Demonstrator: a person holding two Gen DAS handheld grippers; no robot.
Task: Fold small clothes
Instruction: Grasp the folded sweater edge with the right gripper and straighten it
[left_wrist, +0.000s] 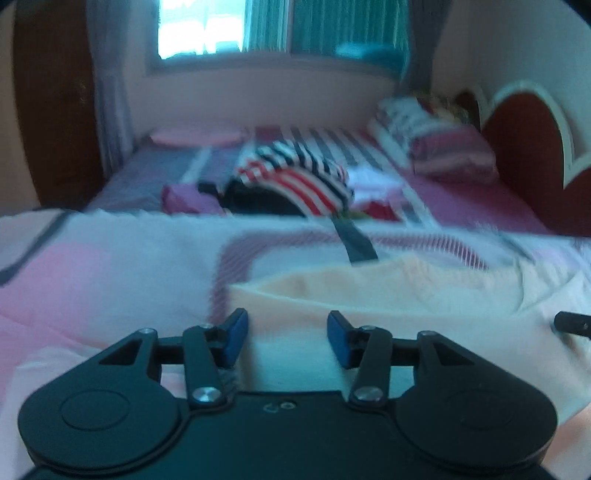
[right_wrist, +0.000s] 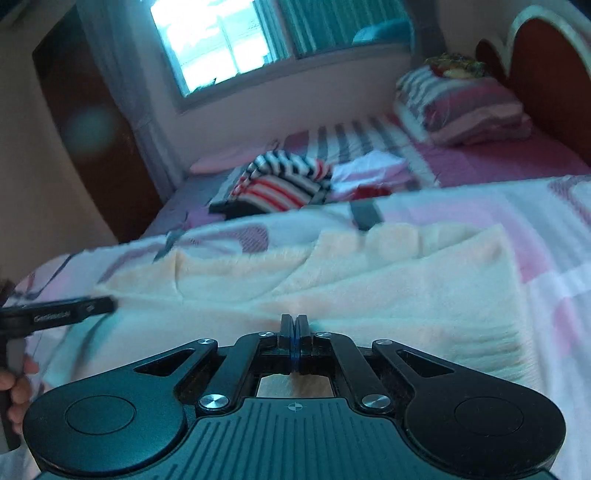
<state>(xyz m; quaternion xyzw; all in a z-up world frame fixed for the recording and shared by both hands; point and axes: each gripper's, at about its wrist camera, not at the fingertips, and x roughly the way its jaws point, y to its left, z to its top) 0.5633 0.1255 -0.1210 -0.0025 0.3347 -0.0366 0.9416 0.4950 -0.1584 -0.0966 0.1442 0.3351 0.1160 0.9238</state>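
Bed (left_wrist: 110, 266), pink-and-white patterned cover, fills both views. Heap of unfolded clothes (left_wrist: 291, 181), striped piece on top, sits well back toward the window. The garment in hand, a pale peach cloth (right_wrist: 369, 280), lies spread on the cover directly ahead of both tools. Soft, slightly fuzzy surface, several long creases fanning across it, far edge rumpled, near-right edge looks fringed or just motion-smeared; can't tell which.

Your left gripper (left_wrist: 287, 334): blue pads spread apart, nothing between them, cloth lying beneath. Your right gripper (right_wrist: 294, 326): fingers pressed tight together over the near edge of the cloth; whether a thin fold is caught between them can't be told.

Risks, as I judge them:
- The right side may be holding nothing, so any lift would leave the cloth lying.
- With only one side pinched, a pull would skew the cloth and deepen the creases.
- Both views are blurred; closing the left pads now could take up bed cover along with cloth.
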